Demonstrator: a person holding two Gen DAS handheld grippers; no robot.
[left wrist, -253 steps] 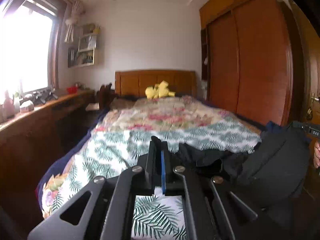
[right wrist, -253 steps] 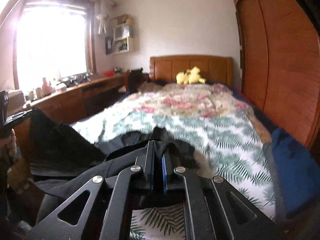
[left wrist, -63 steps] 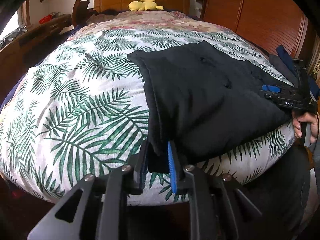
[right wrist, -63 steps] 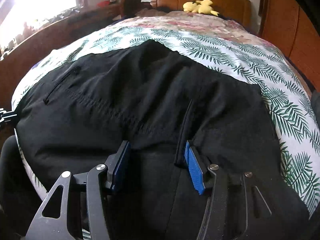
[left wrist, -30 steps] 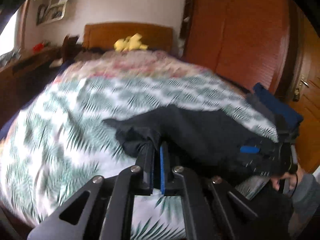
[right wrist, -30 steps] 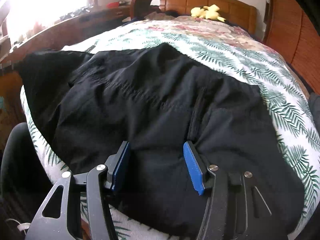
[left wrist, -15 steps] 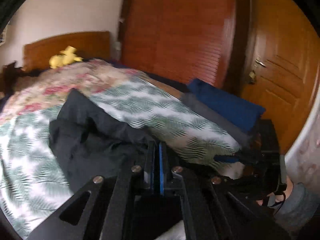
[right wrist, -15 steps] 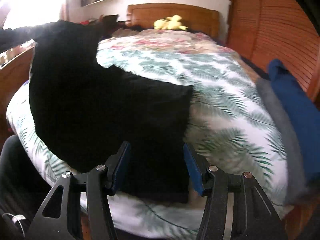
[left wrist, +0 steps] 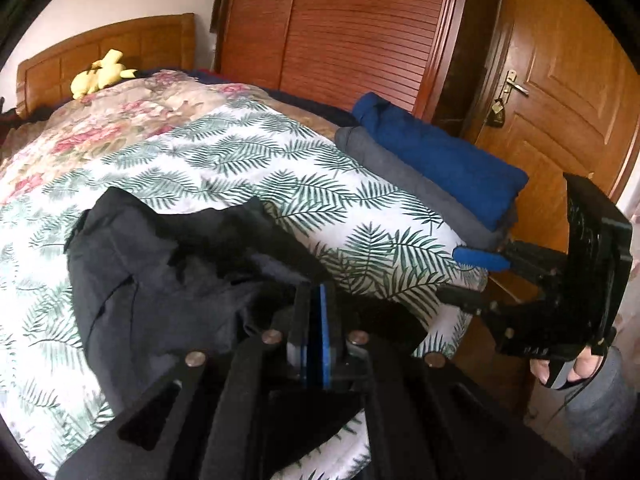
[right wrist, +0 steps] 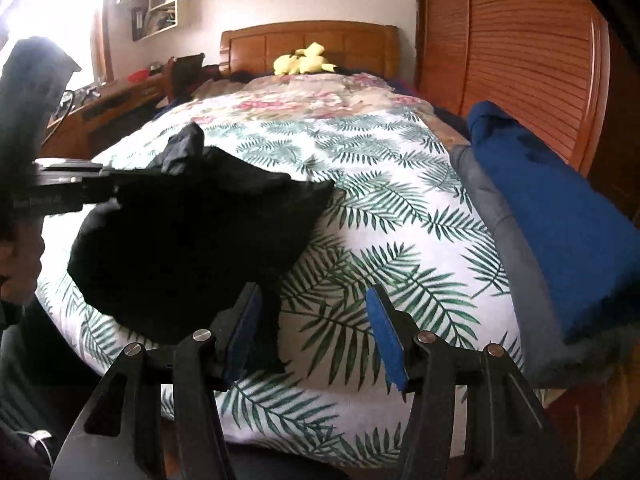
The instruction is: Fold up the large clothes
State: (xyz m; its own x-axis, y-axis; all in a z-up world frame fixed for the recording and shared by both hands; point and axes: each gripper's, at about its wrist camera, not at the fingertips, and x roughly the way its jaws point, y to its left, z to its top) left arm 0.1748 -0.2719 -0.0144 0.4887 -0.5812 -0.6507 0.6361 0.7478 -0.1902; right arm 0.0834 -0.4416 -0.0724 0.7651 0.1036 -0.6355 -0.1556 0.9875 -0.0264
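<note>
A black garment lies bunched and folded over on the palm-leaf bedspread, near the foot of the bed. My left gripper is shut on the black garment's edge, and cloth drapes around its fingers. In the right wrist view the left gripper reaches in from the left, gripping the black garment. My right gripper stands open over the bedspread; its left pad sits by the garment's hanging flap, and nothing is pressed. The right gripper also shows at the bed's right corner.
A folded blue garment lies on a grey one along the bed's right edge. Wooden wardrobe doors and a room door stand beyond. A yellow plush toy lies by the headboard; a desk runs along the left.
The left gripper has swung right with the garment's edge, folding the cloth over onto itself. The right gripper, open throughout, has drawn back off the garment toward the bed's right side.
</note>
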